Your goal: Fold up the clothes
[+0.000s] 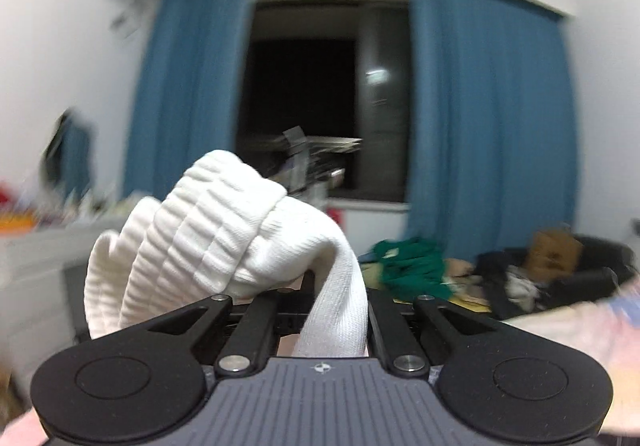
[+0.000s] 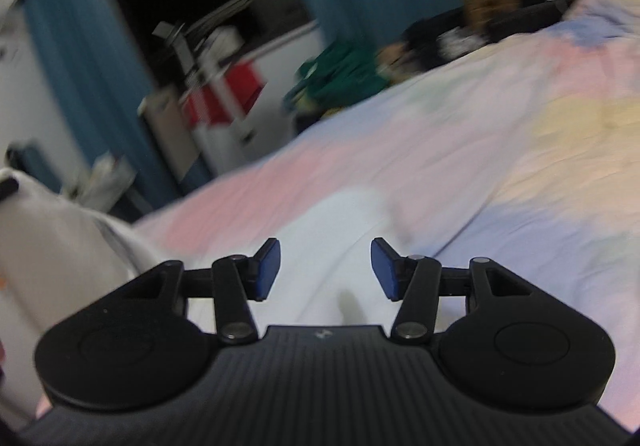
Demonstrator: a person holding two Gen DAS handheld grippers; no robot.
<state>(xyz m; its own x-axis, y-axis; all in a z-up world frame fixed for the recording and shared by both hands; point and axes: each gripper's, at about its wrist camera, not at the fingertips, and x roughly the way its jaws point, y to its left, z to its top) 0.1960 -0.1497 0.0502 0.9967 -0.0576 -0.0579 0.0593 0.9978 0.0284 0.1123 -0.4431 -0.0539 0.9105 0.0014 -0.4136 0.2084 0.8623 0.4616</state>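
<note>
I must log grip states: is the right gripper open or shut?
Open. The right gripper shows its blue pads well apart, nothing between them, above the bedspread.

Right gripper [image 2: 325, 270]: black linkage arms, silver pivot screws, blue finger pads [image 2: 267, 266]. Ribbed grey body. Left gripper [image 1: 320, 298]: identical black linkage.

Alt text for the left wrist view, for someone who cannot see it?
The left gripper holds a bunched white ribbed garment raised in front of the camera. Behind it, blurred, are blue curtains around a dark window and a green cloth among clutter.
</note>
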